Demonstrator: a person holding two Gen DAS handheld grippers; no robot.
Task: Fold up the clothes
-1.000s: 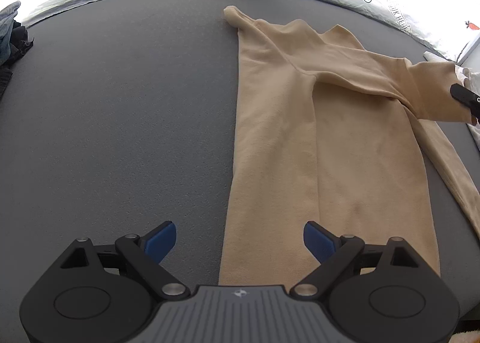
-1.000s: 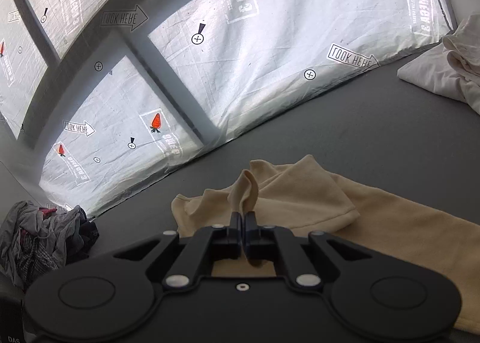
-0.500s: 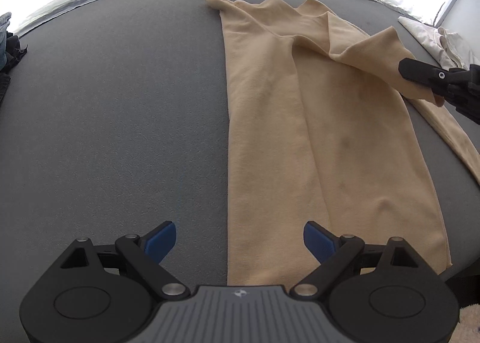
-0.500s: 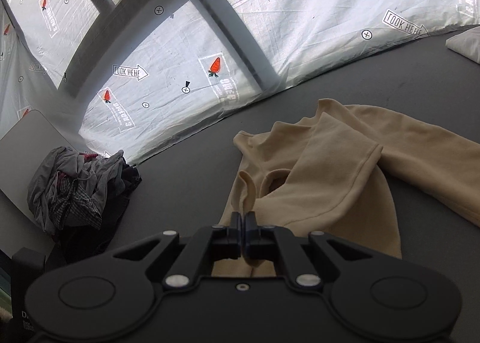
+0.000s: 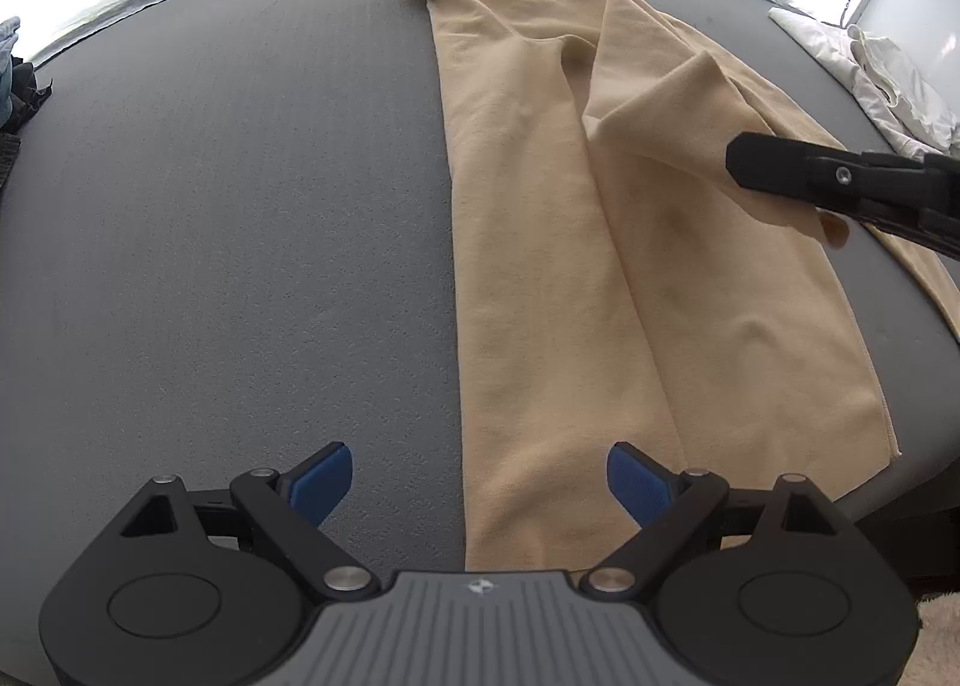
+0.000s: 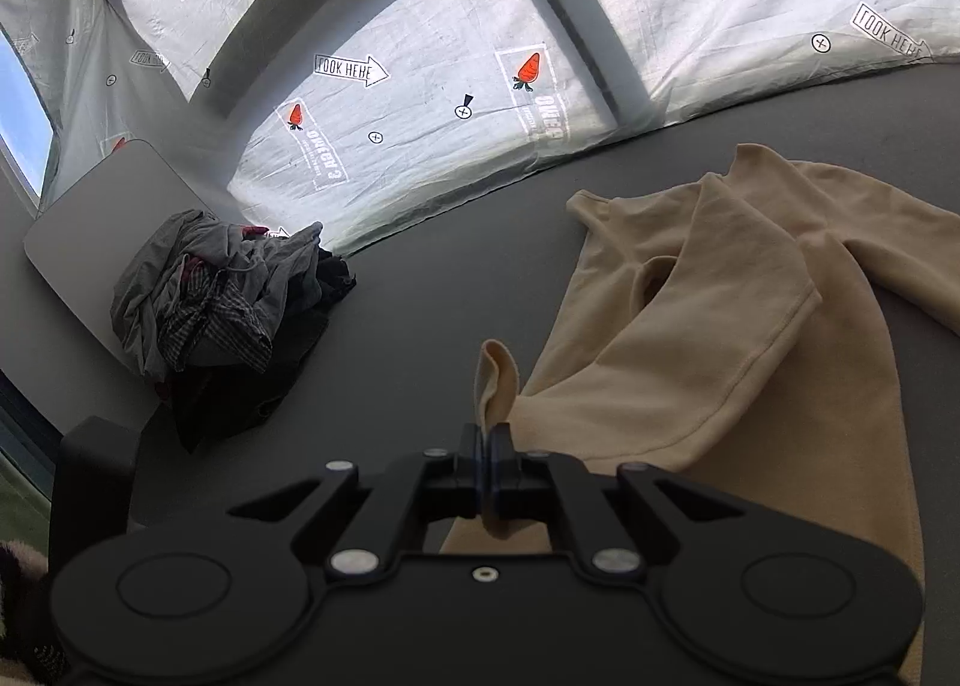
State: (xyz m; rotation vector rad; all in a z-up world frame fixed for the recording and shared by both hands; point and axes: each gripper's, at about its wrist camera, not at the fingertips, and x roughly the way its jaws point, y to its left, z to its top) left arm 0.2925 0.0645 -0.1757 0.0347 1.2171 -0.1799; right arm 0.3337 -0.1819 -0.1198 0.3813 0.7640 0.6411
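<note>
I had the right gripper (image 6: 487, 455) clenched on the sleeve cuff (image 6: 497, 380) lifted over the beige shirt (image 5: 540, 242) on the grey table (image 5: 240, 206), my left gripper (image 5: 477, 479) gaping at the shirt's hem, and judged the thin pinch could slip, dropping the sleeve crooked.

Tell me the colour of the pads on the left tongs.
Blue pads, best seen in the left wrist view.

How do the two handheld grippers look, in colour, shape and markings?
The left gripper has black linkage arms with silver pivot screws, round black discs at either side, blue fingertip pads, and a grey ribbed centre plate with a small logo. The right gripper is all black, with the same linkages, discs and silver screws. No cables or sleeves show.
</note>
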